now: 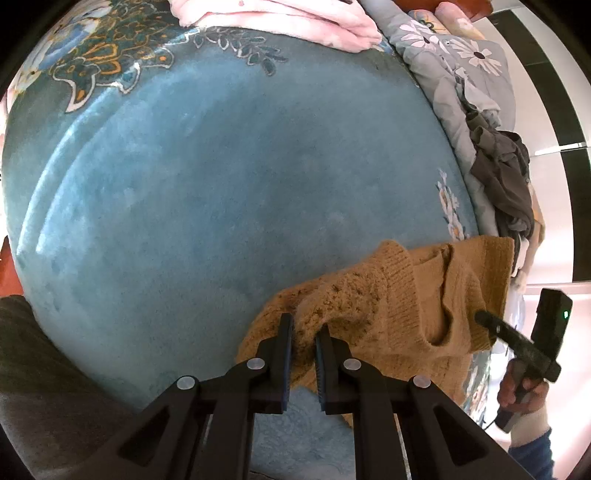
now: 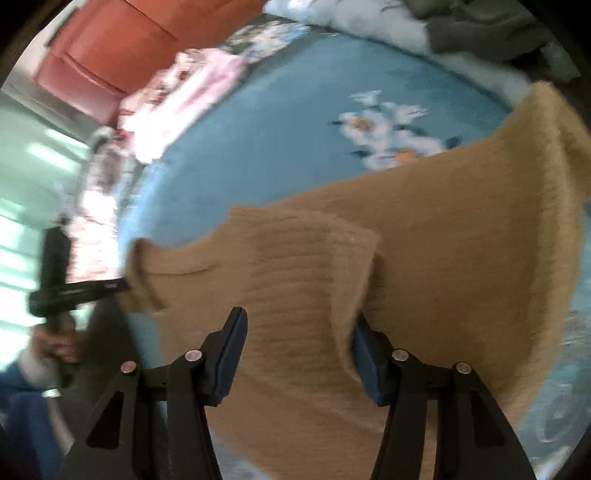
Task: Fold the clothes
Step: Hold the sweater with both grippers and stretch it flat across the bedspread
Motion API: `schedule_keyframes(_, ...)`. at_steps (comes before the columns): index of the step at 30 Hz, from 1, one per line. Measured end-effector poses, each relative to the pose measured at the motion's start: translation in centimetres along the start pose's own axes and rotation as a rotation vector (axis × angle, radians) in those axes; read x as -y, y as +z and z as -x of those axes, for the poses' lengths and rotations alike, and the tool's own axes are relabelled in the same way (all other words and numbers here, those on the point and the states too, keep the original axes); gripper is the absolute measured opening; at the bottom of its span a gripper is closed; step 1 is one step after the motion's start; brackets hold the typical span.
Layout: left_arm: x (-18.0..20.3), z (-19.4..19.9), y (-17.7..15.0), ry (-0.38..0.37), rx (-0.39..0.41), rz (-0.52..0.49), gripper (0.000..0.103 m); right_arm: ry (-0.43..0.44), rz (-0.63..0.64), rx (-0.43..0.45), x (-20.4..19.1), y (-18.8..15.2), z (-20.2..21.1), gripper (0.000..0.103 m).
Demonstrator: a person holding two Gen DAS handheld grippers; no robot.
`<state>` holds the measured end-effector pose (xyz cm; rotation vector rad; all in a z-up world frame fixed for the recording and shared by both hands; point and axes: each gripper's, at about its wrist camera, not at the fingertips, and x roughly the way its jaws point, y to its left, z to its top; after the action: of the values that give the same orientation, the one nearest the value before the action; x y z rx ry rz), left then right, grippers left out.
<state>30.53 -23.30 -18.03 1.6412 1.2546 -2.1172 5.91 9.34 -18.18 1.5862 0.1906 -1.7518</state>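
A mustard-brown knit sweater [image 1: 399, 302] lies crumpled on the blue bedspread [image 1: 221, 184] at the lower right of the left wrist view. My left gripper [image 1: 304, 328] is shut on a fold of its edge. In the left wrist view my right gripper [image 1: 484, 319] touches the sweater's far edge; its fingers are hidden by the knit. In the blurred right wrist view the sweater [image 2: 424, 240] spreads across the middle, and my right gripper [image 2: 299, 325] stands wide open with the knit between its fingers. My left gripper [image 2: 122, 284] shows there at the sweater's left corner.
A pink folded garment [image 1: 295, 18] lies at the far side of the bed. A grey flowered quilt [image 1: 461, 62] and a dark grey pile of clothes [image 1: 506, 173] lie along the right edge. A red-brown headboard [image 2: 110, 48] stands behind.
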Motion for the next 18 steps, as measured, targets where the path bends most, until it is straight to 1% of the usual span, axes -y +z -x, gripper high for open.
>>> schedule_keyframes(3, 0.0, 0.1, 0.1, 0.002, 0.001, -0.001, 0.013, -0.1, 0.004, 0.061, 0.3, 1.3, 0.8, 0.057)
schedule_keyframes(4, -0.1, 0.1, 0.1, 0.004, 0.0, -0.001, 0.013, -0.125, 0.037, 0.072, -0.1, 2.0, 1.0, 0.057)
schedule_keyframes(6, -0.4, 0.1, 0.2, 0.007, -0.002, -0.001, 0.013, -0.152, 0.13, 0.05, -1.2, 3.3, 0.7, 0.057)
schedule_keyframes(11, -0.3, 0.1, 0.6, 0.017, 0.001, -0.003, 0.013, -0.234, 0.453, -0.137, -5.1, 5.2, -3.6, 0.057)
schedule_keyframes(15, -0.1, 0.0, 0.7, 0.022, 0.003, -0.008, 0.013, -0.237, 0.524, -0.239, -6.0, 5.3, -5.7, 0.056)
schedule_keyframes(18, -0.1, -0.1, 0.7, 0.02, 0.0, -0.008, 0.013, -0.22, 0.502, -0.258, -5.9, 5.2, -5.3, 0.054)
